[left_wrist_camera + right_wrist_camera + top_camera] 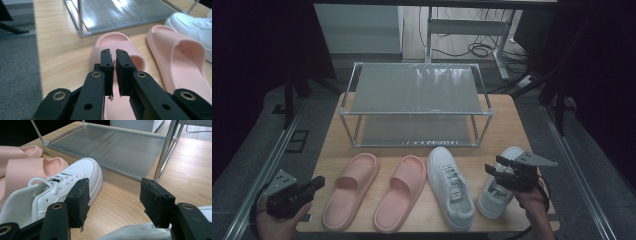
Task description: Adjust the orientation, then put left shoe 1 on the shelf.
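Wooden table (337, 150) is carrying a shoe rack (414, 102) with four shoes lying in front; from above, the right tongs (502, 170) are hovering over the outer white sneaker (492, 197). Left tongs (113, 67) are sitting nearly closed, empty, facing a pink slipper (112, 42). Right tongs (115, 195) are gaping wide, gripping nothing; lowering squarely onto the sneaker's collar would likely be giving the firmest hold

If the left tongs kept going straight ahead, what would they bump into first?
Probably the nearer pink slipper: the left tongs, nearly shut, point right at it. Depth is hard to judge.
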Available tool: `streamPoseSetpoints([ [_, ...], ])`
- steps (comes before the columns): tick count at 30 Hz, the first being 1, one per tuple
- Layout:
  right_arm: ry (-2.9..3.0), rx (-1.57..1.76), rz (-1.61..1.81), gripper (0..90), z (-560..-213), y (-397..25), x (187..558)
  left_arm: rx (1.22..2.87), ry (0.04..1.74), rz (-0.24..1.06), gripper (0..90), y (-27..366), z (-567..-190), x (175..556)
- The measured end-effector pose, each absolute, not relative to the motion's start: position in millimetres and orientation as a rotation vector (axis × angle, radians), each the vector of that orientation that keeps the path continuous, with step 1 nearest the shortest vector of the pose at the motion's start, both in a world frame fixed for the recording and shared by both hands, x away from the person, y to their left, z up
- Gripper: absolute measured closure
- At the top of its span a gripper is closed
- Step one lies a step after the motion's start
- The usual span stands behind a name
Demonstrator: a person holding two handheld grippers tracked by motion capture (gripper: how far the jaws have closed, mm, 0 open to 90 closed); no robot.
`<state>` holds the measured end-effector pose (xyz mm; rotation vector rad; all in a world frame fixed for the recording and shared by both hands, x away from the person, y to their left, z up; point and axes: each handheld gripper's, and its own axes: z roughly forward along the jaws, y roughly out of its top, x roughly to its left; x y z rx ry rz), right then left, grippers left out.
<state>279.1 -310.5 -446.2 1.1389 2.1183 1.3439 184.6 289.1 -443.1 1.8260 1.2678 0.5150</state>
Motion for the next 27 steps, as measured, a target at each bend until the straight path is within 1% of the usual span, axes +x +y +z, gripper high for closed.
streamPoseSetpoints([
  [2,2.12,1.137,1.342,41.4,-445.9,-310.8,278.9,1.84,1.266,0.505,81.3,283.1,-446.9,184.2],
  [3,2.118,1.138,1.343,41.4,-445.6,-311.0,278.7,1.853,1.263,0.497,78.6,276.5,-451.8,184.9],
  [9,2.114,1.139,1.348,41.4,-445.0,-310.9,279.1,1.854,1.276,0.457,66.9,265.1,-463.8,186.5],
  [11,2.118,1.135,1.347,41.4,-444.8,-310.7,279.1,1.854,1.275,0.449,66.1,263.3,-465.2,186.7],
  [16,2.114,1.141,1.346,41.4,-445.6,-311.8,278.3,1.878,1.269,0.408,60.8,252.9,-472.1,190.4],
  [21,2.106,1.138,1.351,41.4,-443.6,-312.8,277.3,1.913,1.273,0.377,52.1,239.3,-482.1,195.4],
  [27,2.111,1.142,1.347,41.3,-445.1,-312.4,278.0,1.954,1.284,0.345,46.8,228.4,-491.3,201.5],
])
